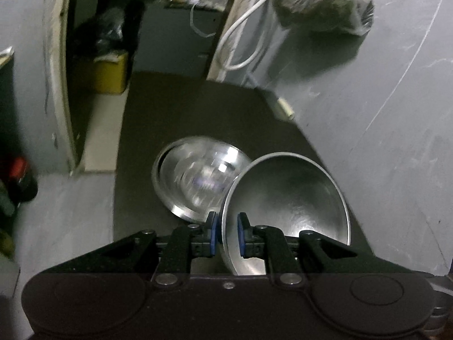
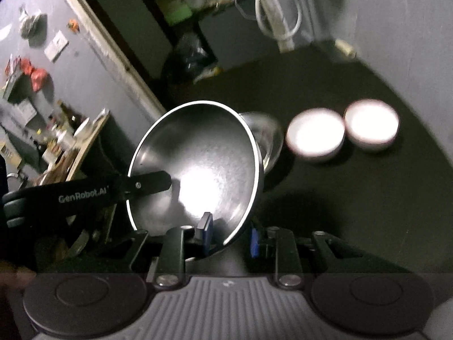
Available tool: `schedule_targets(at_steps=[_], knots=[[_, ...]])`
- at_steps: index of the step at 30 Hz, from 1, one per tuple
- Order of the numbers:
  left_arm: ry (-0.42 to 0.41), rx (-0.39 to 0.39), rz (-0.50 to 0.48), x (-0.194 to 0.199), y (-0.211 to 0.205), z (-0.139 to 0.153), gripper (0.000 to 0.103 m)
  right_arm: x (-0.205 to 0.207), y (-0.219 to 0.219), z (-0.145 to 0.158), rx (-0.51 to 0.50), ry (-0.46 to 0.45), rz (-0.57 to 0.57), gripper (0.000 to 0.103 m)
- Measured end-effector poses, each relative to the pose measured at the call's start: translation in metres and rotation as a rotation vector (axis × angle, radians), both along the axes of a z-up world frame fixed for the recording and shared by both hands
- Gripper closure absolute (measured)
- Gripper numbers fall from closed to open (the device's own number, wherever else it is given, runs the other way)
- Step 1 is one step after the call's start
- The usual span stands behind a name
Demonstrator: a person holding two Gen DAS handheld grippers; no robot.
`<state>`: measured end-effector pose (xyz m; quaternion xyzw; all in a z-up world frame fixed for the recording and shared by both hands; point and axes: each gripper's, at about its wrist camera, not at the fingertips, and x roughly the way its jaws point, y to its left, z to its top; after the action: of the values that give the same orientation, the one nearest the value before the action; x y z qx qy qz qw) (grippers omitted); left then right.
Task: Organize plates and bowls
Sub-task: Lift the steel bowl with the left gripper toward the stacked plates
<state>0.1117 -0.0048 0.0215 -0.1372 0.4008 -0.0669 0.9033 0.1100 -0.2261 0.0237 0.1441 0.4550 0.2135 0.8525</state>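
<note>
**Both tongs on one steel bowl, held tilted above the dark mat**

Left wrist view: the left gripper (image 1: 227, 233) has its blue pads (image 1: 214, 232) pressed onto the rim of a steel bowl (image 1: 291, 198), one pad outside the wall and one inside. The bowl is tipped on edge, its hollow facing right of the fingers. Just ahead and left of the tips sits a second metal bowl (image 1: 198, 181), blurred, on the dark mat (image 1: 198, 113). Farther ahead, a white cable (image 1: 243, 36) hangs by a wall edge, and a plastic-wrapped bundle (image 1: 322, 0) lies up to the right.

Right wrist view: the right gripper (image 2: 230, 233) pinches the same steel bowl (image 2: 198, 164) at its lower rim, one pad (image 2: 206, 228) inside. The left gripper (image 2: 147, 185) reaches in from the left onto the opposite rim. Beyond the bowl, ahead and right, stand two white bowls (image 2: 315, 134) side by side on the mat (image 2: 339, 212), close together.
</note>
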Motion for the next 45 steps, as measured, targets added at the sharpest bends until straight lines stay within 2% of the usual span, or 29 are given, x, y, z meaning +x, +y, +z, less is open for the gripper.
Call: schedule_targets(at_steps=[6,12,18,23,31,35,43,45], knots=[[0.084,0.018,-0.001,-0.023,0.007,-0.025,0.089,-0.020,0.009,-0.019,-0.031,0.084,0.056,0.073],[0.183,0.094,0.010,-0.036,0.006,-0.047,0.089,-0.022,0.018,-0.046,-0.032,0.211,0.101,0.073],[0.248,0.117,0.015,-0.033,0.008,-0.058,0.088,-0.018,0.028,-0.056,-0.068,0.249,0.126,0.073],[0.306,0.105,0.027,-0.027,0.009,-0.071,0.088,-0.013,0.029,-0.068,-0.077,0.303,0.142,0.074],[0.292,0.136,0.013,-0.023,0.004,-0.074,0.084,-0.011,0.031,-0.067,-0.097,0.272,0.155,0.073],[0.292,0.115,0.016,-0.026,0.007,-0.074,0.083,-0.013,0.030,-0.066,-0.103,0.265,0.163,0.071],[0.286,0.095,0.031,-0.032,0.008,-0.077,0.065,-0.021,0.024,-0.062,-0.117,0.223,0.131,0.062],[0.275,0.105,0.048,-0.035,0.009,-0.074,0.050,-0.023,0.020,-0.059,-0.117,0.208,0.113,0.060]])
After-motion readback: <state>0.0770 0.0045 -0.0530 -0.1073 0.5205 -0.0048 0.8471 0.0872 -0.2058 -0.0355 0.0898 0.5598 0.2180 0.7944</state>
